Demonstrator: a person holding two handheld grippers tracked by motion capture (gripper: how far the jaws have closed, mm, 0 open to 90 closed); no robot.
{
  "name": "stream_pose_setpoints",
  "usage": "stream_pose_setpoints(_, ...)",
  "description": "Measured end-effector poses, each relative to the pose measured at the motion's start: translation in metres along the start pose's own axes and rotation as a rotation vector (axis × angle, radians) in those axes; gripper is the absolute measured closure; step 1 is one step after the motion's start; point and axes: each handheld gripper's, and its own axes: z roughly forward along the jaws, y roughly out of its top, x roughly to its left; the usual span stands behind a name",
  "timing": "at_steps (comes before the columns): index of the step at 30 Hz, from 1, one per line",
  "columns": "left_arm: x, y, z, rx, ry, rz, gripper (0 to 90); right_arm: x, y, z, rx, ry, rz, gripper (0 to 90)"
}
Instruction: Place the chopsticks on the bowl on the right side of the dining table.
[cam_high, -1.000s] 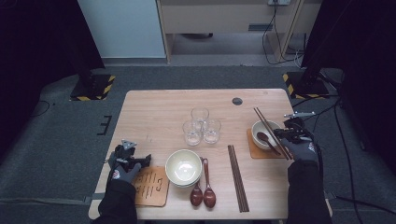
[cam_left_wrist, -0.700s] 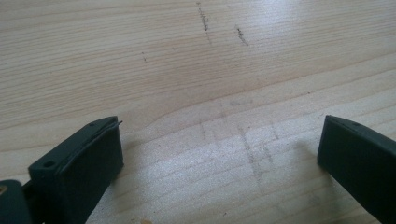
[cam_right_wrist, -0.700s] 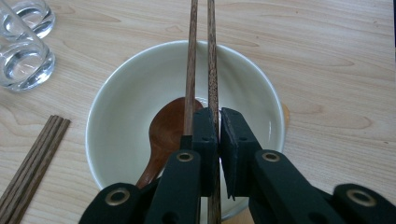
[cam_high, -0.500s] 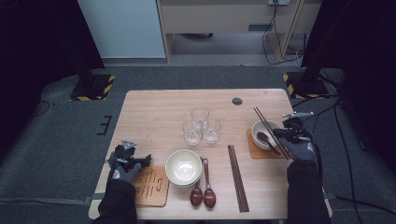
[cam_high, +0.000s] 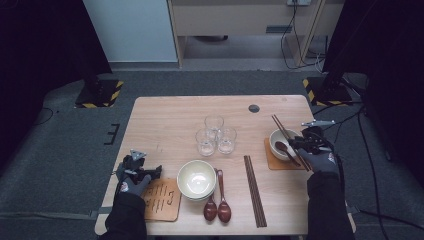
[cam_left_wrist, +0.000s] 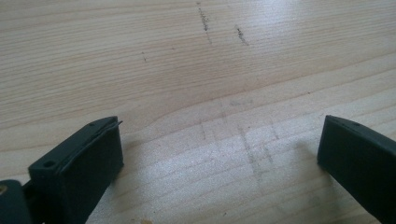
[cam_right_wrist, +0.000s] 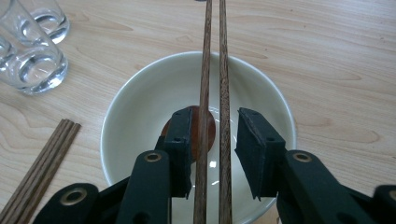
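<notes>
A pair of dark wooden chopsticks (cam_high: 282, 131) lies across a small white bowl (cam_high: 276, 139) on a brown coaster (cam_high: 272, 161) at the table's right. A brown spoon (cam_high: 285, 148) rests inside the bowl. My right gripper (cam_high: 300, 145) is at the bowl's near rim. Its jaws have just been opening, and in the right gripper view the chopsticks (cam_right_wrist: 207, 46) run between them with a gap beside the right jaw, above the bowl (cam_right_wrist: 140, 93) and spoon (cam_right_wrist: 211, 128). My right gripper (cam_right_wrist: 215, 116) is open. My left gripper (cam_high: 155, 171) rests at the table's left front, open (cam_left_wrist: 219, 135) over bare wood.
Three glasses (cam_high: 215, 132) stand mid-table. A larger white bowl (cam_high: 196, 179), two brown spoons (cam_high: 217, 207) and a second chopstick bundle (cam_high: 254, 190) lie near the front edge. A wooden board (cam_high: 162, 200) sits beside my left hand. Glasses (cam_right_wrist: 32, 60) stand left of the small bowl.
</notes>
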Motion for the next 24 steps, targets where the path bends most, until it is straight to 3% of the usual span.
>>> stream_pose_setpoints(6,0.0000,0.0000,0.0000,0.000,0.000,0.000,0.0,0.0017,-0.0010,0.0041,0.026,-0.007,-0.015,66.7)
stream_pose_setpoints(14,0.0000,0.0000,0.0000,0.000,0.000,0.000,0.0,0.0030,-0.0017,0.0061,0.047,-0.010,-0.027,76.5)
stream_pose_setpoints(24,0.0000,0.0000,0.0000,0.000,0.000,0.000,0.0,0.0036,-0.0020,0.0063,0.044,-0.002,-0.044,78.2)
